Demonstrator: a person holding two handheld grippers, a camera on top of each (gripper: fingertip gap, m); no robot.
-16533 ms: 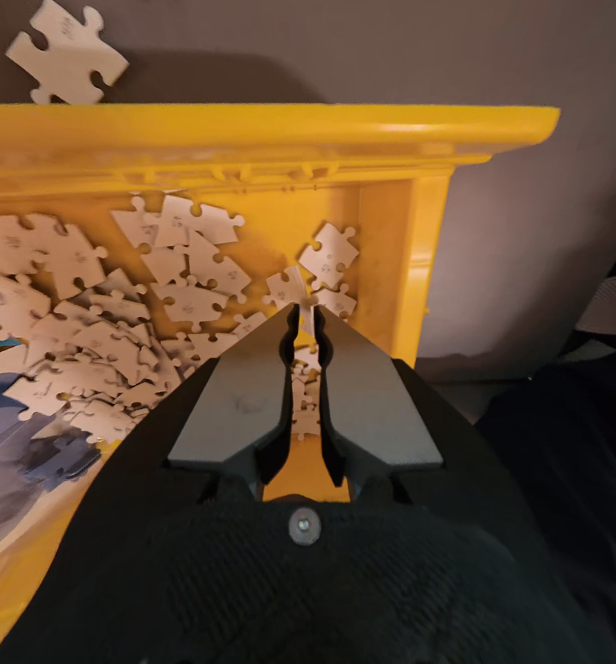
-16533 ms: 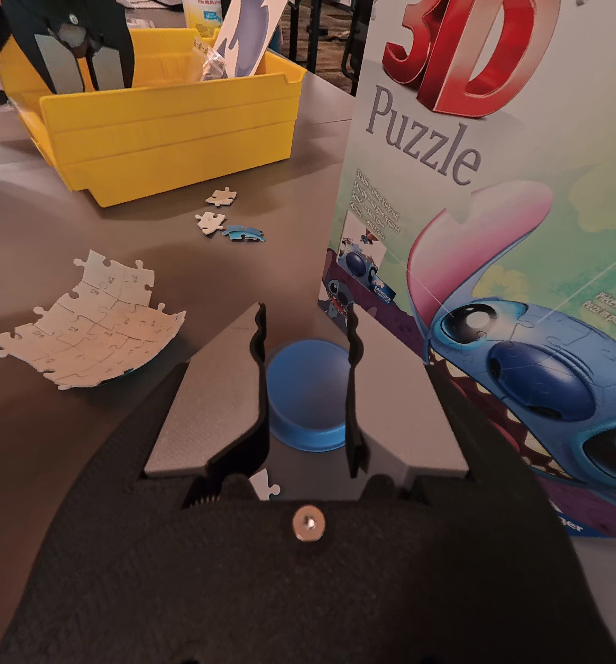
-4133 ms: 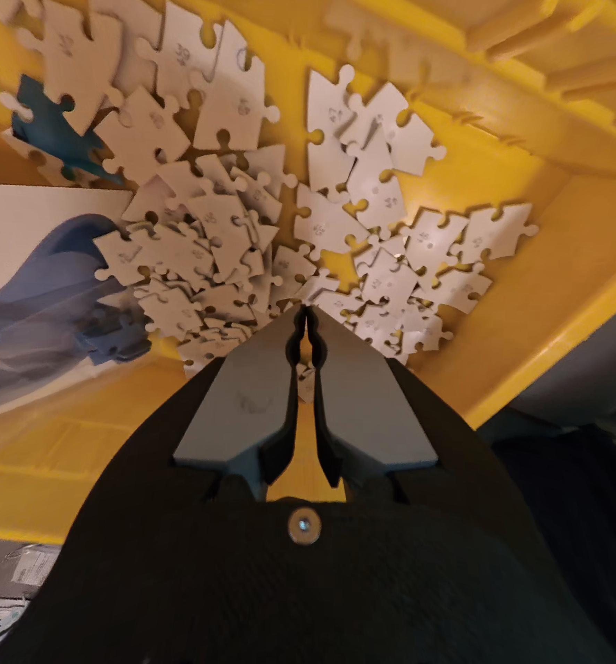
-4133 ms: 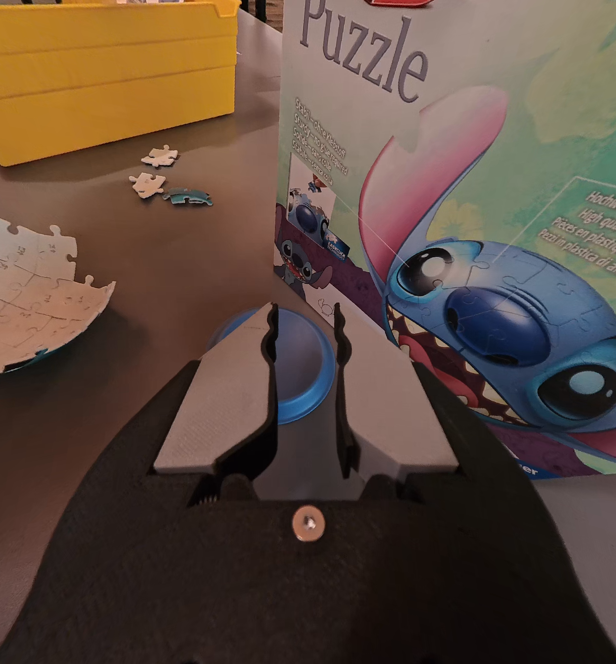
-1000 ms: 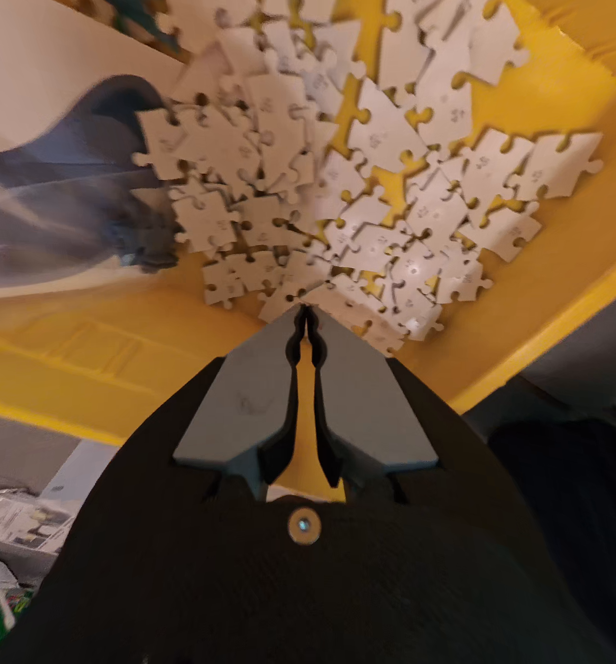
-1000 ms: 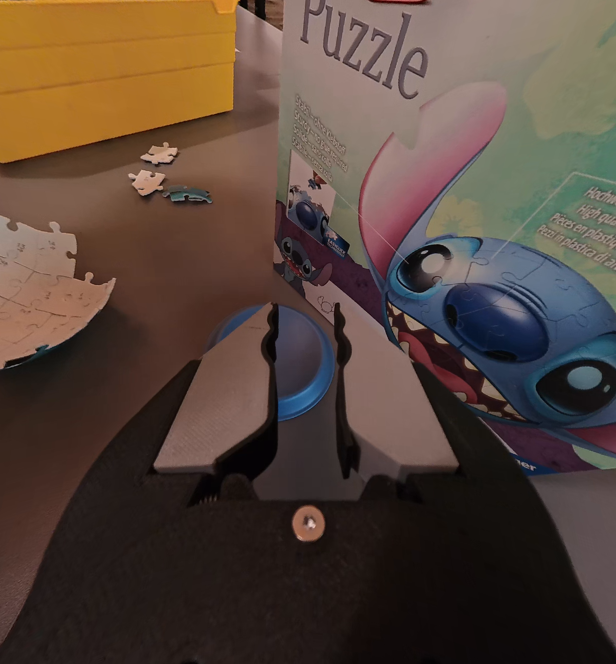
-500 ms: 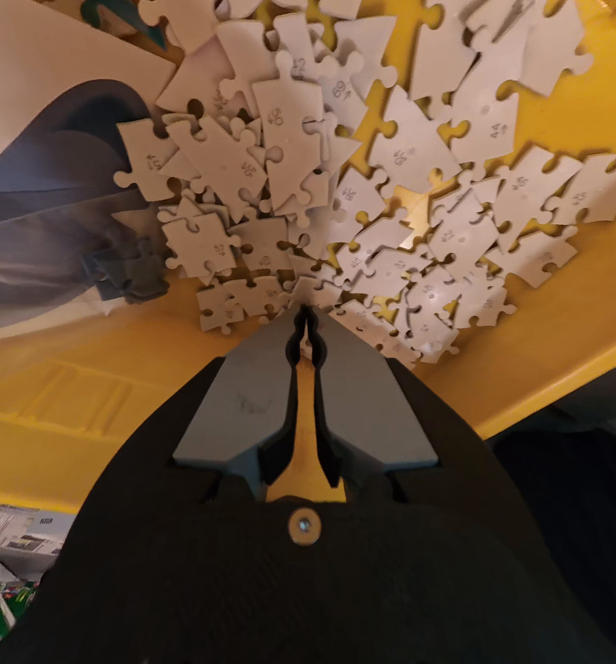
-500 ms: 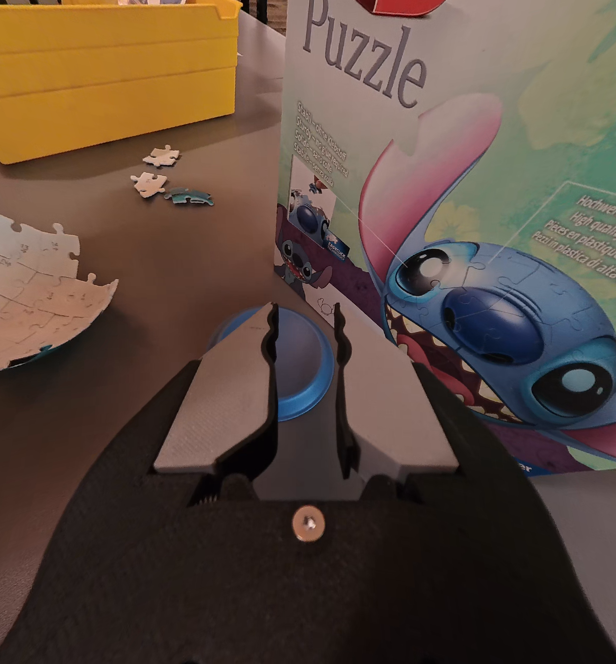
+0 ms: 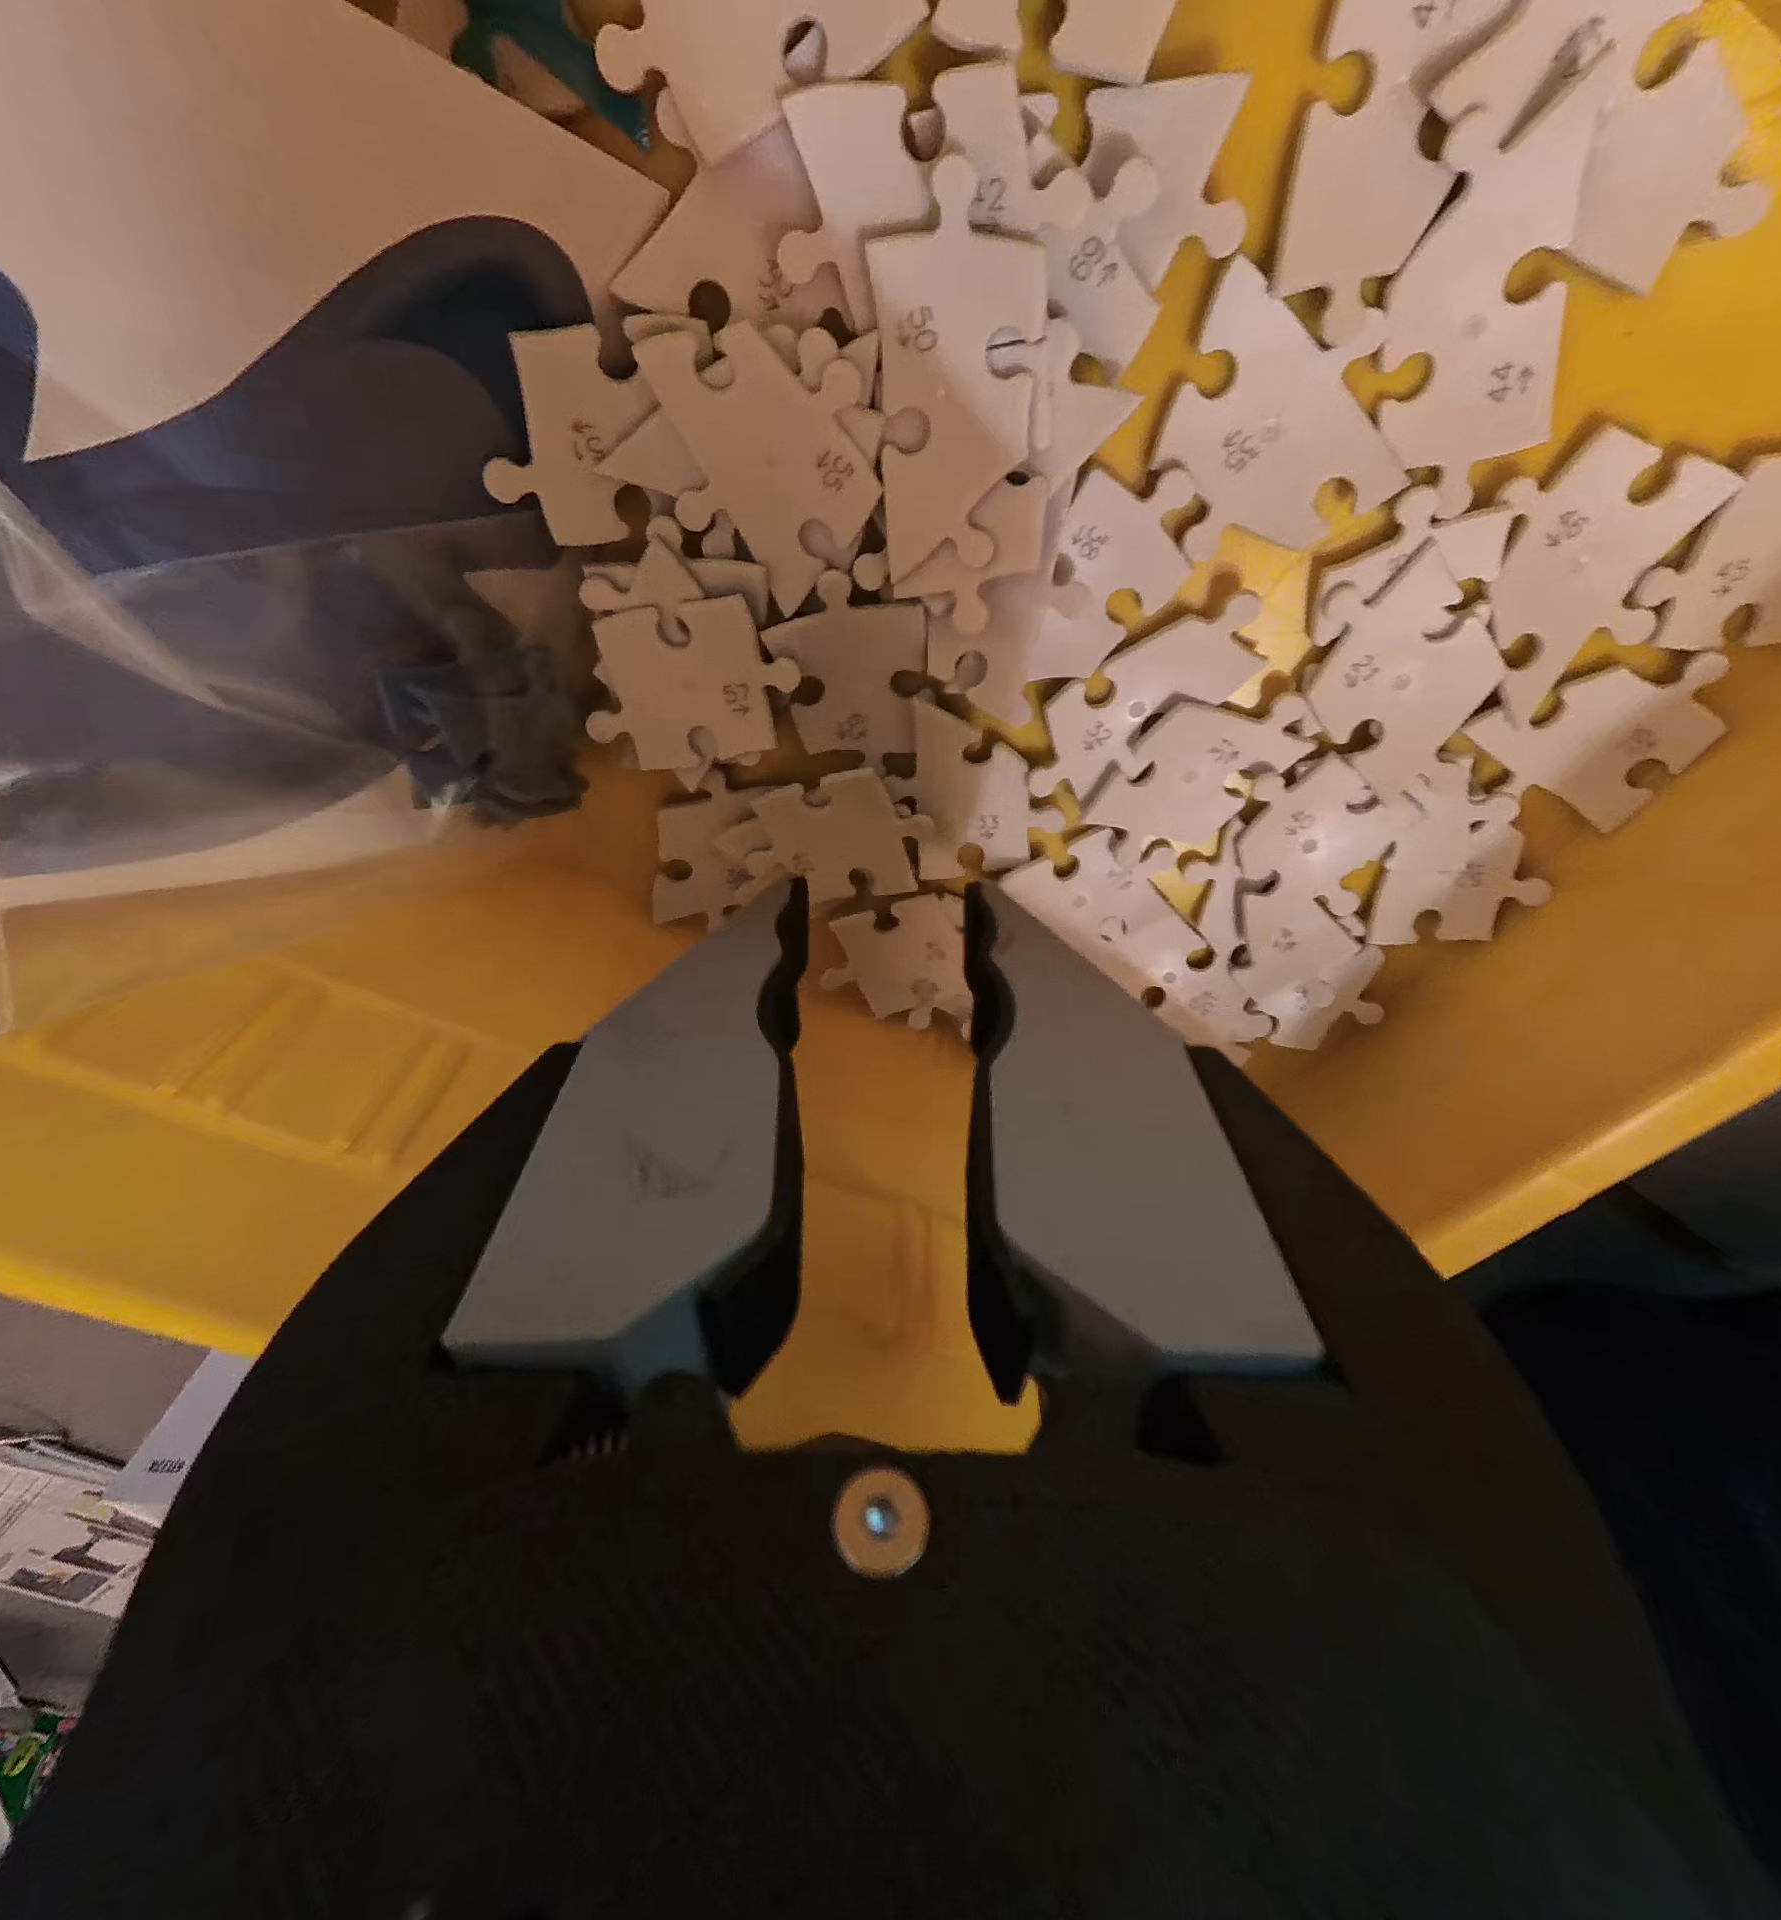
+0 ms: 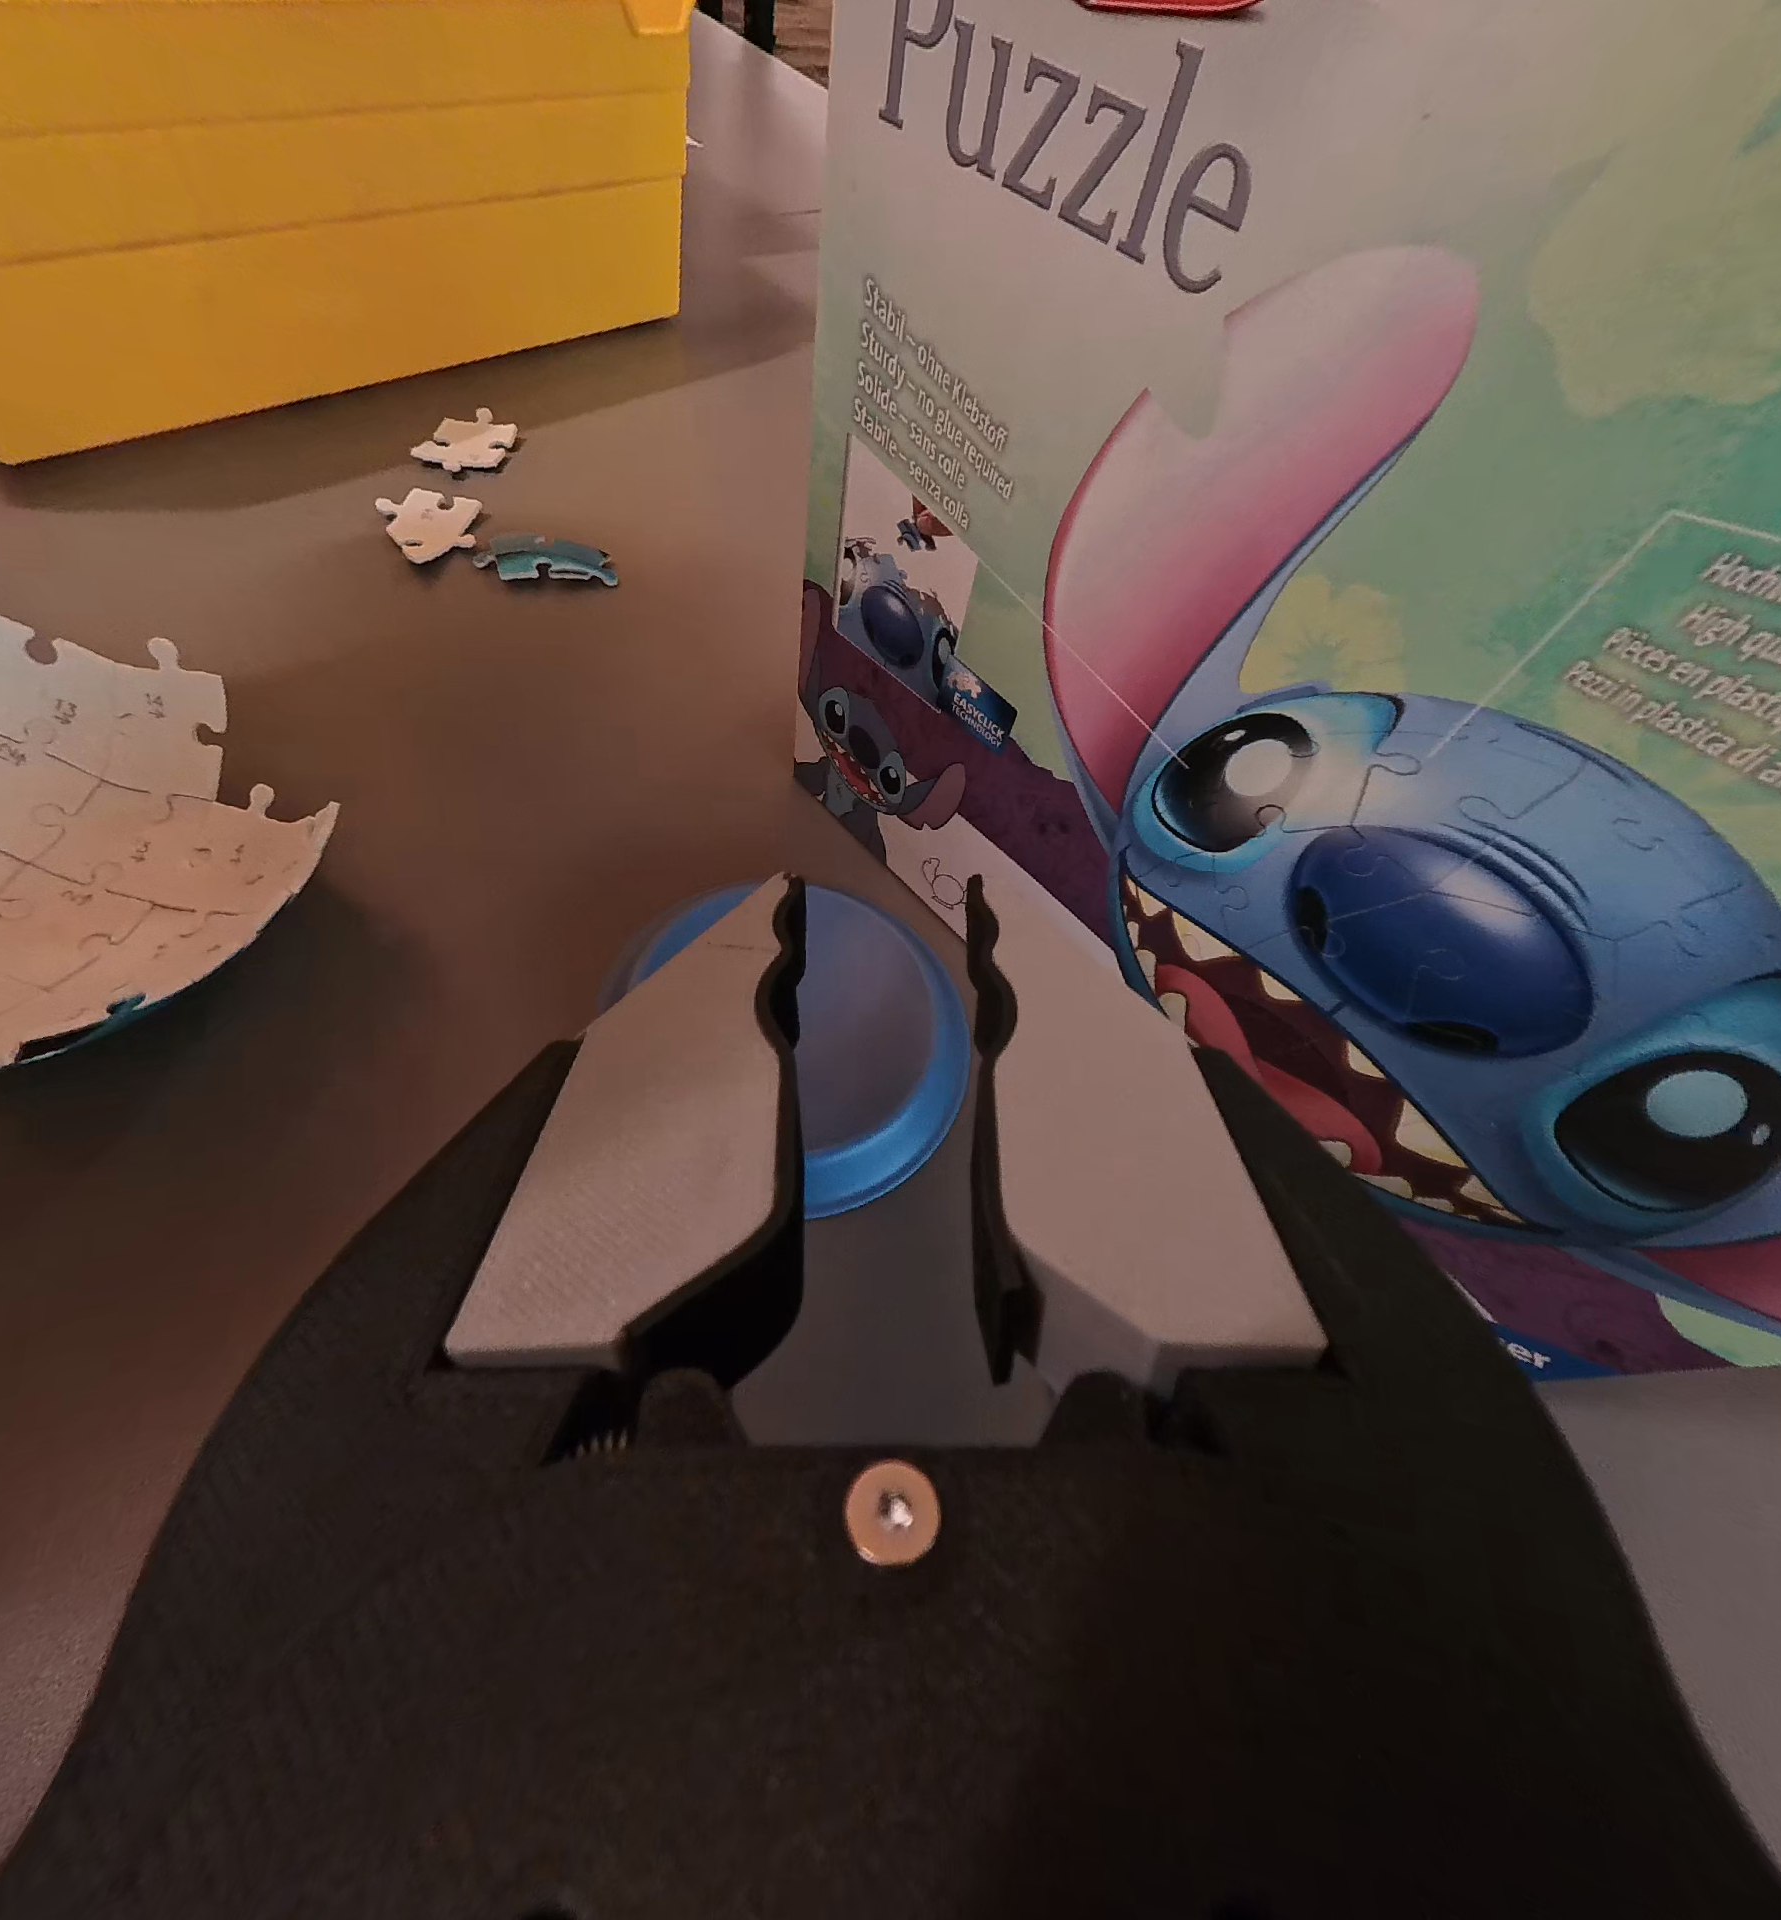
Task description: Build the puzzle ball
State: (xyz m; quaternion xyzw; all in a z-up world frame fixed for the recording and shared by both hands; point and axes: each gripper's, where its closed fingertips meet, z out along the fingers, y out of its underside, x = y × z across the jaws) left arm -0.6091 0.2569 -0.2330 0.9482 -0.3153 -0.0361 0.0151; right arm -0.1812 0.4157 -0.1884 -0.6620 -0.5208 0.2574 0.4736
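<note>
Worktop point(image 10: 574, 748) is grey-brown and carries everything in my right wrist view. One puzzle box point(image 10: 1385, 623) stands upright on the right, printed face toward me. One yellow bin point(image 10: 294, 208) sits far left at the back. One part-built shell of the puzzle ball point(image 10: 86, 873) lies at the left edge, white inner side up, curved like a bowl, well apart from the box. One blue round stand point(image 10: 886, 1039) sits just beside the box foot. Right gripper point(image 10: 881, 914) hovers over that stand, jaws partly apart, gripping nothing. Three loose pieces point(image 10: 460, 499) lie on the worktop between bin and box: two white side up, one blue side up.

Left wrist view looks down into the bin point(image 9: 190, 1143). One pile of loose pieces point(image 9: 1229, 623), white numbered backs up; too many and too overlapped for me to count. One printed card sheet point(image 9: 190, 208) and one clear plastic bag point(image 9: 138, 675) lie at the left of the pile. Left gripper point(image 9: 884, 904) is partly spread, empty, its tips at the near edge of the pile with one small piece point(image 9: 907, 956) lying between them, not pinched.
</note>
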